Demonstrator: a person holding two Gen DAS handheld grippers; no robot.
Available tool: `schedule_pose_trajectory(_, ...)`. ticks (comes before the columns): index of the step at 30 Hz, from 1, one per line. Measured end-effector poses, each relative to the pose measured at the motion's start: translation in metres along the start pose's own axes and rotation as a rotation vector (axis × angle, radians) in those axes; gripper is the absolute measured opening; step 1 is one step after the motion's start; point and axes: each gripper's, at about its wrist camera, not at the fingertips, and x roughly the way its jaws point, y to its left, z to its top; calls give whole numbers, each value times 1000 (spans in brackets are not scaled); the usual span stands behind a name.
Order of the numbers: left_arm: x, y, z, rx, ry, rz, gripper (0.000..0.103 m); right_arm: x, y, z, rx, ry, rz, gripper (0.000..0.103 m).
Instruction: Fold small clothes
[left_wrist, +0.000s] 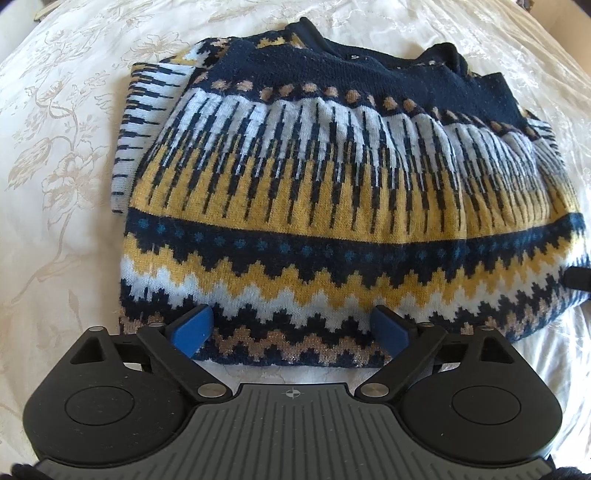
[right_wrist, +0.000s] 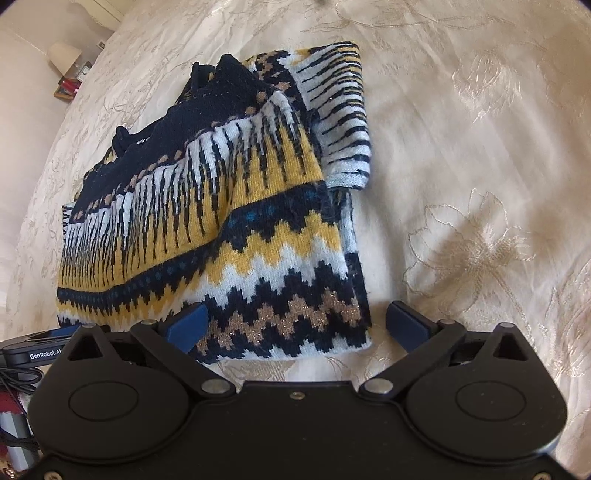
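- So the sweater (left_wrist: 332, 206) is lying on the bed (left_wrist: 66, 155), on that cream flowered bedspread, and it's already doubled over into a rough rectangle with the navy collar at the far end and a striped sleeve (left_wrist: 136, 122) poking out on one side.
- Your left tool (left_wrist: 291, 332) is spread wide, nothing in it, blue fingers sitting right at the near hem.
- Your right tool (right_wrist: 295, 326) is wide apart and empty too, straddling the near corner of the hem: one finger is over the knit, the other over bare bedspread.
- My read: you're between folds, lining up to grab that near edge.
- Next move probably wants both tools pinching every layer at the hem, then carrying it over toward the collar evenly so the stack doesn't skew.
- I'd tuck that stray sleeve in first, or it'll stick out of the final bundle.
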Motion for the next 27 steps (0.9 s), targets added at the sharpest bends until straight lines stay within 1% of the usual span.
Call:
schedule_pose_trajectory(5,2,-3,0,0,-3,18,96,-1,-12,-1,64,-13,51,103)
schedule_pose_trajectory(9,2,-4,0,0,0,26,98,-3,-27,0,153,-16,120,103)
schedule_pose_trajectory(11,4,-5,0,-1,2,27,102,-4,-35,0,195,-16,160,103)
schedule_pose_trajectory(14,7,-7,1,1,4,35,102,-4,-42,1,227,-12,200,103)
schedule_pose_trajectory(15,7,-8,2,0,4,39,102,-3,-43,1,230,-10,202,102)
schedule_pose_trajectory(18,8,-9,1,2,3,45,103,-3,-43,1,219,-8,203,94)
schedule_pose_trajectory(20,9,-10,1,2,2,47,102,-2,-42,1,202,-7,196,81)
schedule_pose_trajectory(21,8,-9,1,3,1,46,102,-2,-41,1,190,-6,190,77)
schedule_pose_trajectory(22,8,-9,1,2,0,47,102,-3,-41,1,175,-2,180,66)
schedule_pose_trajectory(23,8,-8,1,1,-2,46,102,-4,-41,0,160,3,167,58)
schedule_pose_trajectory(24,8,-8,0,3,-5,46,103,-3,-40,1,145,8,159,54)
schedule_pose_trajectory(25,8,-9,-1,4,-9,46,102,-3,-38,0,129,15,162,39)
schedule_pose_trajectory(26,7,-9,-2,6,-12,48,102,-4,-36,1,113,25,175,21)
schedule_pose_trajectory(27,6,-9,-3,7,-15,48,102,-6,-31,1,84,28,170,21)
